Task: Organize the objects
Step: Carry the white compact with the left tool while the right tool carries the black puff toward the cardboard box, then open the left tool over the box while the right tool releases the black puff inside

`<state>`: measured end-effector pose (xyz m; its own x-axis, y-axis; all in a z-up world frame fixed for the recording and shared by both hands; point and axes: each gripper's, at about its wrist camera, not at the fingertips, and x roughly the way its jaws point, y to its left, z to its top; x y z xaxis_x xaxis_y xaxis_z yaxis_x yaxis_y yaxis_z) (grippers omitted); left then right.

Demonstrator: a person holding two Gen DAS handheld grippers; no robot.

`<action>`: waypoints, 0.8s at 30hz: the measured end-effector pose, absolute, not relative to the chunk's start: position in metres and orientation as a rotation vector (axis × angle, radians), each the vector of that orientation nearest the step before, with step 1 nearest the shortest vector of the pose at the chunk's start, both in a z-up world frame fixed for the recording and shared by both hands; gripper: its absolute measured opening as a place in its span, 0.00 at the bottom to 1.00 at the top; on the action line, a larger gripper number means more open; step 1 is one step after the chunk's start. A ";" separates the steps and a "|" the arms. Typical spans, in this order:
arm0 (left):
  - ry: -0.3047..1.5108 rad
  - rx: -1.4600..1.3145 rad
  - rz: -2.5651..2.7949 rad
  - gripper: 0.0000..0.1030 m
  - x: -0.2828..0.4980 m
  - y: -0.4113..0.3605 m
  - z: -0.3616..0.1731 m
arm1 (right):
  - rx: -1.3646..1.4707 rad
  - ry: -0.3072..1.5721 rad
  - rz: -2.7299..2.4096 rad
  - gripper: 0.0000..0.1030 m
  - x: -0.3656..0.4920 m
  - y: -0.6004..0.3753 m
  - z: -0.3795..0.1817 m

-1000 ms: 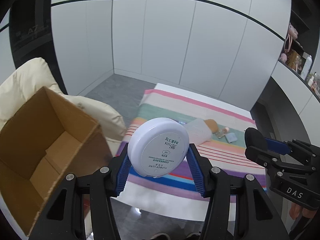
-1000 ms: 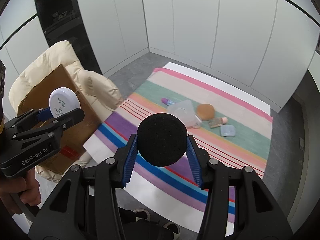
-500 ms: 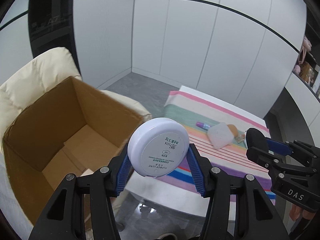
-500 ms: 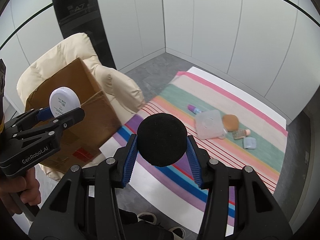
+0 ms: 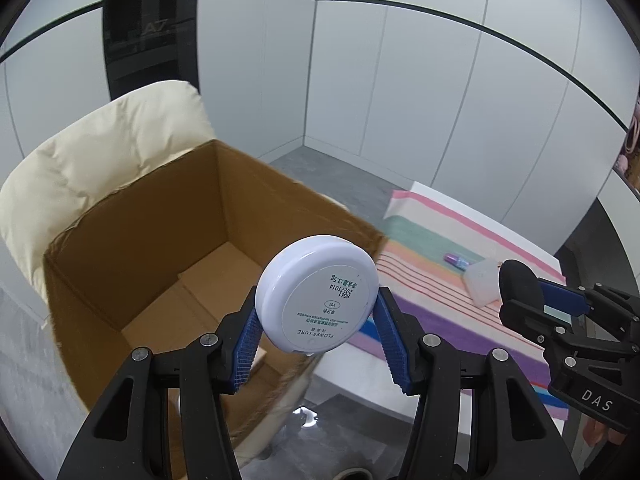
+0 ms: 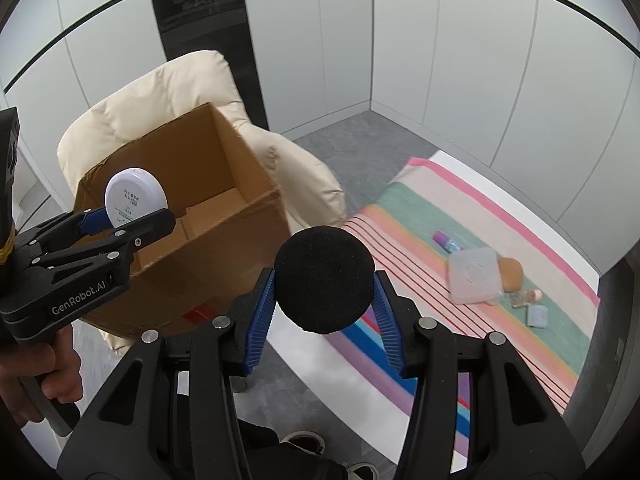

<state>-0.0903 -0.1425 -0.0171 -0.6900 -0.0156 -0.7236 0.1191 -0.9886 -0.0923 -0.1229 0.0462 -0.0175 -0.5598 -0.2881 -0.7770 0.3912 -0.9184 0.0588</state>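
Cardboard box (image 5: 168,264) lies ahead and to the left of our left gripper (image 5: 316,336) in the left wrist view, open top up, floor bare. That gripper clamps a white powder compact (image 5: 316,310) by its rim, poised at the box's near right wall.

From the right wrist view, the box (image 6: 192,216) sits left of our right gripper (image 6: 324,312), so the left gripper (image 6: 132,216) is nearer. The right one squeezes a black round sponge puff (image 6: 324,280). Other cosmetics lie on the striped cloth (image 6: 420,208).

White panelled walls (image 6: 460,40), grey floor (image 6: 360,136), a cream padded chair (image 5: 112,140)
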 end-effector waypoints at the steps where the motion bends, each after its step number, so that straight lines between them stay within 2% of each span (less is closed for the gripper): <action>1: 0.206 1.202 -2.808 0.53 -0.089 -0.147 -0.017 | 1.197 0.174 -2.464 0.49 -0.124 0.040 -0.018; 10: 0.221 1.211 -2.754 0.54 -0.073 -0.178 -0.023 | 1.170 0.216 -2.407 0.49 -0.123 0.002 -0.018; 17: 0.151 1.168 -2.722 0.55 -0.064 -0.191 -0.022 | 1.160 0.260 -2.362 0.49 -0.125 -0.031 -0.022; 19: 0.157 1.151 -2.706 0.61 -0.061 -0.200 -0.021 | 1.152 0.270 -2.353 0.49 -0.125 -0.042 -0.022; 21: 0.173 1.139 -2.694 0.78 -0.058 -0.208 -0.019 | 1.142 0.289 -2.345 0.49 -0.124 -0.049 -0.022; 24: 0.150 1.075 -2.659 0.88 -0.048 -0.220 -0.015 | 1.132 0.307 -2.329 0.49 -0.122 -0.062 -0.022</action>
<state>-0.0481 -0.2204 -0.0153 -0.6885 -0.2085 -0.6946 0.2854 -0.9584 0.0048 -0.1223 -0.0618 -0.0222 -0.5100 -0.3595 -0.7814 0.5496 -0.8350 0.0255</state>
